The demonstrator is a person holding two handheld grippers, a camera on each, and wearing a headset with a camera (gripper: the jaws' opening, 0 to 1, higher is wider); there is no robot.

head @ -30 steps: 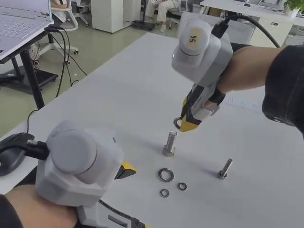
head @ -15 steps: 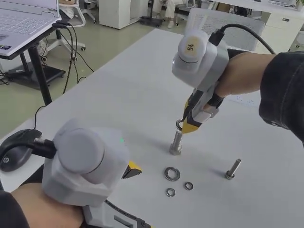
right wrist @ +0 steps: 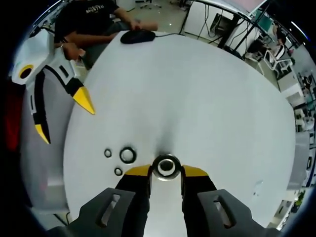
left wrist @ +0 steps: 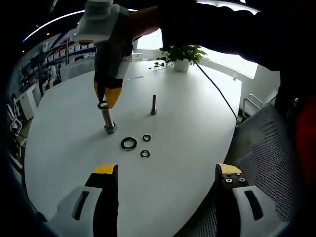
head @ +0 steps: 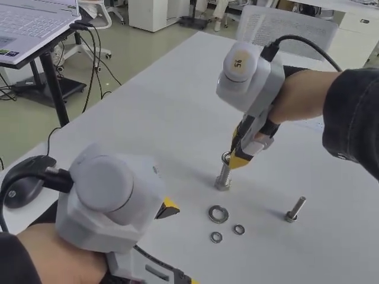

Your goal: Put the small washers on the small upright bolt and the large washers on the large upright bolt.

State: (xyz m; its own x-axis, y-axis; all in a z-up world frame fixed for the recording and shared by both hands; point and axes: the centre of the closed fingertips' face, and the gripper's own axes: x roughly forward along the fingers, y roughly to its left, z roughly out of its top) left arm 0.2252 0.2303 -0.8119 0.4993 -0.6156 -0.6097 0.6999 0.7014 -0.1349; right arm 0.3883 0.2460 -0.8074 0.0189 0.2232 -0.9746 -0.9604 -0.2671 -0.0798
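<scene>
My right gripper is shut on a large washer, held at the top of the large upright bolt. Seen from the right gripper view, the washer sits ringed between the yellow tips of the right gripper, hiding the bolt beneath. A second large washer and two small washers lie flat in front of the bolt. To the right stands the small bolt. My left gripper hangs open and empty near the table's front, well short of the washers.
A laptop on a stand is off the table's left side, with cables below. A computer mouse lies by the left edge. Printed paper lies at the far end, and a potted plant stands on the table beyond the bolts.
My right gripper has come down and toward the large bolt, bringing the held washer from above it to its top. The left gripper has stayed put; the head camera shifted.
</scene>
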